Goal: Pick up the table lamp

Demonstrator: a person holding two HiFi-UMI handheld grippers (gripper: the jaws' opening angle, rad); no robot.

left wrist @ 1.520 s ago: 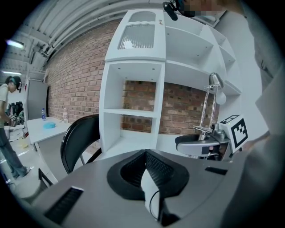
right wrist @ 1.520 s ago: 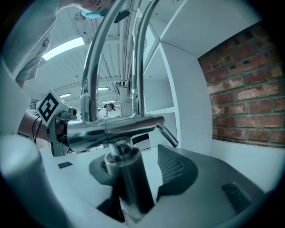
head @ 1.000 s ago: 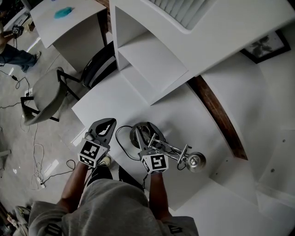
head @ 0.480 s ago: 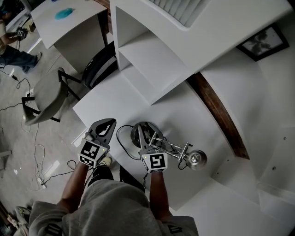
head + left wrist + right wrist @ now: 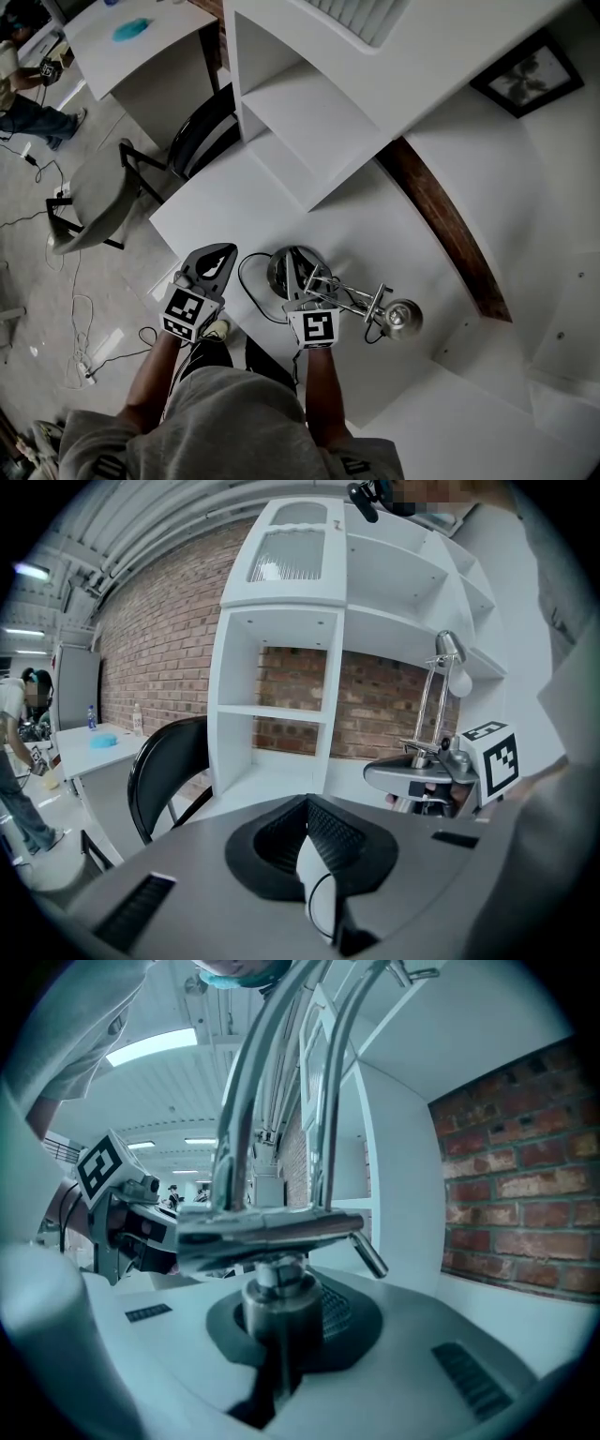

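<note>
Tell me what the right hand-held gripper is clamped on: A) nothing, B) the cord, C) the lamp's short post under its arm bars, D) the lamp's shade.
C: in the right gripper view the right hand-held gripper, whose jaws have just been closing, presses on the table lamp at its short metal post.

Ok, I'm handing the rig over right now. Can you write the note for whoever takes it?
Left tool: shut, empty, left of the lamp at the front edge of the white desk.
Right tool: jaws have just been closing, now shut on the short post above the round base of the silver metal table lamp.
Lamp: base appears to rest on the desk, its black cord looping left of it.
Done: grip taken.
Left: lift the lamp, minding the cord.
</note>
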